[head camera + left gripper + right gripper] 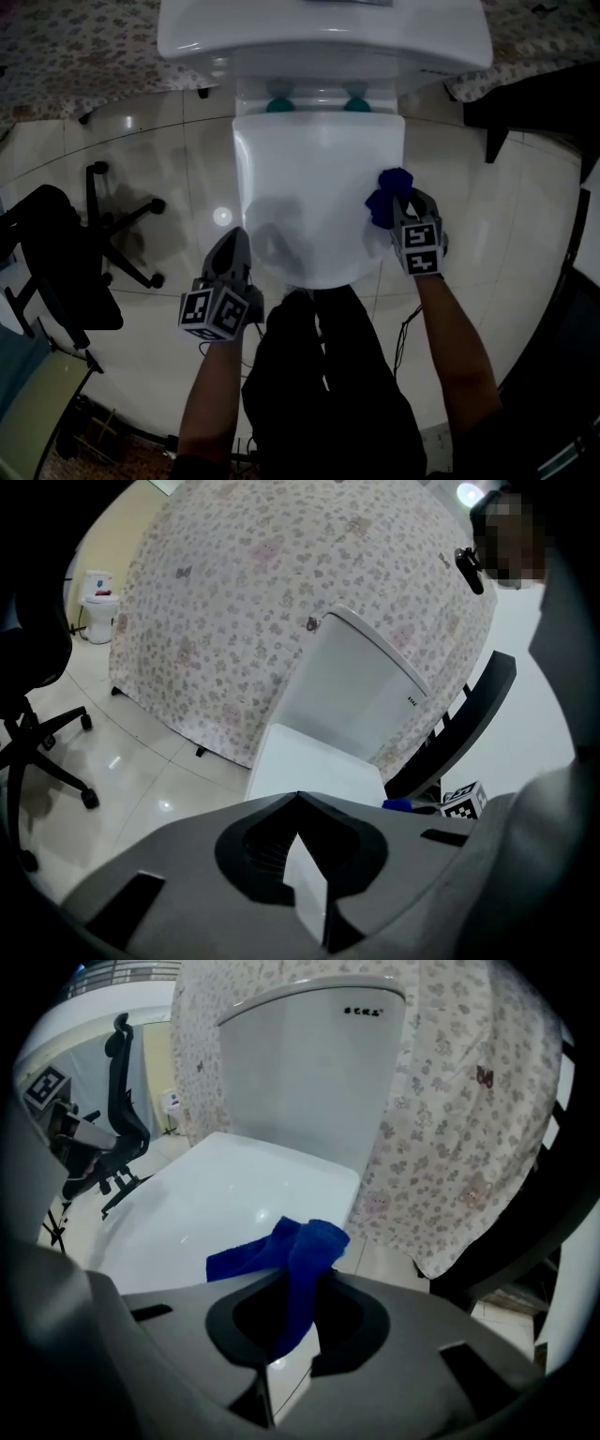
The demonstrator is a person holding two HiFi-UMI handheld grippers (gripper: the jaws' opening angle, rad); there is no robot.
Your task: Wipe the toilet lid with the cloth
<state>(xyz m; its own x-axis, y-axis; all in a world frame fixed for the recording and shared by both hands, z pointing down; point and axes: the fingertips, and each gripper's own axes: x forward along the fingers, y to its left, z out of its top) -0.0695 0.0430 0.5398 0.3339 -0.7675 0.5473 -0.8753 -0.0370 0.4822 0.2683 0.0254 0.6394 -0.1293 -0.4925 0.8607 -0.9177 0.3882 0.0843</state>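
Head view. Closed white toilet lid point(314, 187) at centre of frame, below the tank point(323, 37). Right gripper point(401, 201) at the lid's right edge, clamped on a bunched blue cloth point(387, 194). Cloth over the rim of the lid there; contact with the surface not confirmable. Left gripper point(235, 236) just beside the lid's front-left edge, over the tiled floor point(169, 150), carrying nothing. Black office chair point(66, 253) well apart at the left. Floral fabric point(75, 47) behind the tank on both sides.

Left gripper view. Jaw tips of the left gripper point(298, 797) brought together, nothing between them. White lid point(309, 761) ahead and visible through the opening behind the tips. Tank point(361, 700) beyond the lid, against the floral fabric point(281, 592). Small patch of blue cloth point(397, 804) at the lid's far side, next to a marker cube point(461, 799) of the other gripper. Office chair point(37, 724) at the left.

Right gripper view. Right gripper point(298, 1283) closed on the cloth point(291, 1260). One fold pinched between the jaws and hanging down into the opening behind them. Remainder spread leftward toward the lid point(225, 1194). Tank point(309, 1072) upright behind the lid. Floral fabric point(459, 1101) at the right; chair point(117, 1110) at the far left.
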